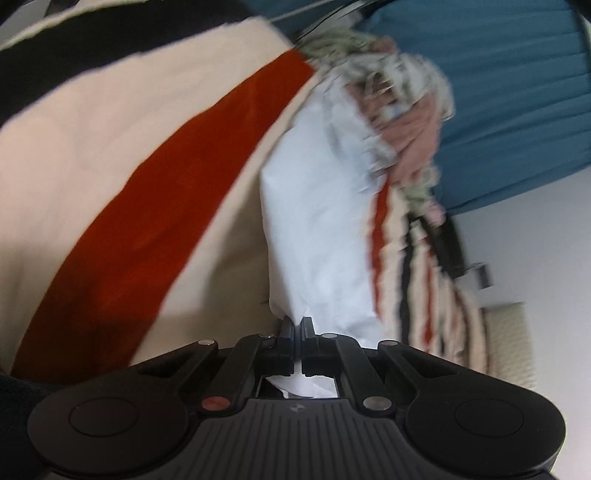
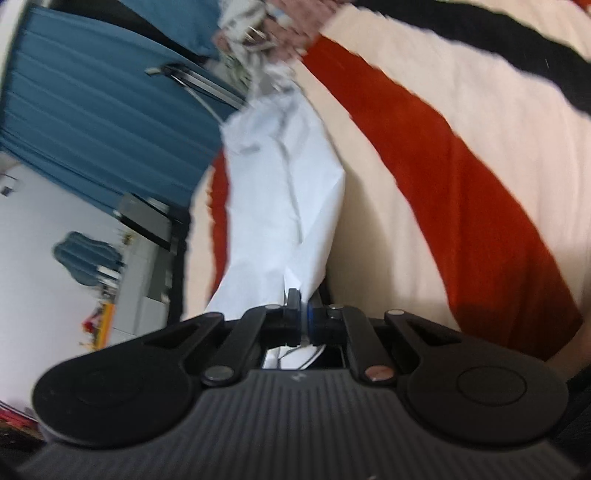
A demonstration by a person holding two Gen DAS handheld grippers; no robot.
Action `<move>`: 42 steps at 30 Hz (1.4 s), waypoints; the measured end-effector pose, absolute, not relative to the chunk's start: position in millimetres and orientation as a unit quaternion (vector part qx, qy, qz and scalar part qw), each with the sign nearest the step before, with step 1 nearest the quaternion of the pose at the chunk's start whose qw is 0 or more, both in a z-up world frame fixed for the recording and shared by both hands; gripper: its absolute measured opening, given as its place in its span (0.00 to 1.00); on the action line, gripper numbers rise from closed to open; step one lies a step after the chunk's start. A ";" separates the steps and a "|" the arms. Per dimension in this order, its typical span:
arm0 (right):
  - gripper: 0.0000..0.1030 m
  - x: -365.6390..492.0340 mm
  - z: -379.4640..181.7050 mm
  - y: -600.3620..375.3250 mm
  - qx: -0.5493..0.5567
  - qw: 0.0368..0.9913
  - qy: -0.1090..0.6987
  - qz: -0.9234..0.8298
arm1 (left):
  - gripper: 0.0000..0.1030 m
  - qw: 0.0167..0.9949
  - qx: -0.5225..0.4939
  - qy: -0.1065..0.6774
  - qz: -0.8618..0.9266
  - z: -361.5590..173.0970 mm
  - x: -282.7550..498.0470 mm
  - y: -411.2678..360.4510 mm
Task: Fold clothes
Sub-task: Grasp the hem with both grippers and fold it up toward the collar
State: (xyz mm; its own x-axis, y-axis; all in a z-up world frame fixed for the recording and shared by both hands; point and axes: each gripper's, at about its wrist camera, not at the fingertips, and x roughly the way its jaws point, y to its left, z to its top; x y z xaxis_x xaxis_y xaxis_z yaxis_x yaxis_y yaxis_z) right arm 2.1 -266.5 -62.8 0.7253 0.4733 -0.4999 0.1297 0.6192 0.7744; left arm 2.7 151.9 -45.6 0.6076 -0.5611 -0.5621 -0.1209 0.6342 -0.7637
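Note:
A white garment point(image 1: 317, 221) hangs stretched from my left gripper point(image 1: 297, 325), which is shut on its edge. The same white garment point(image 2: 280, 206) shows in the right wrist view, where my right gripper point(image 2: 303, 299) is shut on another part of its edge. Cloth pokes back through both sets of jaws. The garment is held over a bedspread point(image 1: 110, 166) with cream, red and black stripes, which also shows in the right wrist view point(image 2: 443, 147). Both views are tilted and blurred.
A heap of patterned pink, white and green clothes point(image 1: 399, 92) lies at the far end of the white garment, also in the right wrist view point(image 2: 266, 29). Blue curtains point(image 1: 517, 92) and a white wall point(image 2: 44, 288) lie beyond the bed's edge.

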 end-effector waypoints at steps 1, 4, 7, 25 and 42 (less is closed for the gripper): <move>0.06 -1.1 -51.1 -270.2 0.423 0.832 0.343 0.108 | 0.02 0.803 -0.407 0.412 -0.144 -34.5 0.2 153.6; 0.06 -9.3 -12.3 -279.4 0.414 0.848 0.307 0.123 | 0.02 0.811 -0.408 0.383 -0.169 2.4 -9.4 154.1; 0.06 -22.9 25.9 -287.7 0.408 0.857 0.278 0.146 | 0.02 0.817 -0.406 0.360 -0.193 38.3 -25.8 154.1; 0.06 31.0 -6.3 -294.3 0.459 0.830 0.306 0.086 | 0.02 0.816 -0.399 0.387 -0.158 15.9 20.4 141.6; 0.06 244.9 -75.3 -255.9 0.305 0.919 0.243 0.062 | 0.03 0.899 -0.269 0.328 -0.114 -66.3 242.9 96.3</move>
State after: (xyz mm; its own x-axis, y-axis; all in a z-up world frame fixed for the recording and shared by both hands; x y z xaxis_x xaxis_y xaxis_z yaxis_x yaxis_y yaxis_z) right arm 244.9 -255.9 -75.3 0.8742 0.2624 -0.4086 0.0343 0.8059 0.5910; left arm 242.9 96.3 -66.3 0.7591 -0.3817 -0.5273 0.0295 0.8294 -0.5579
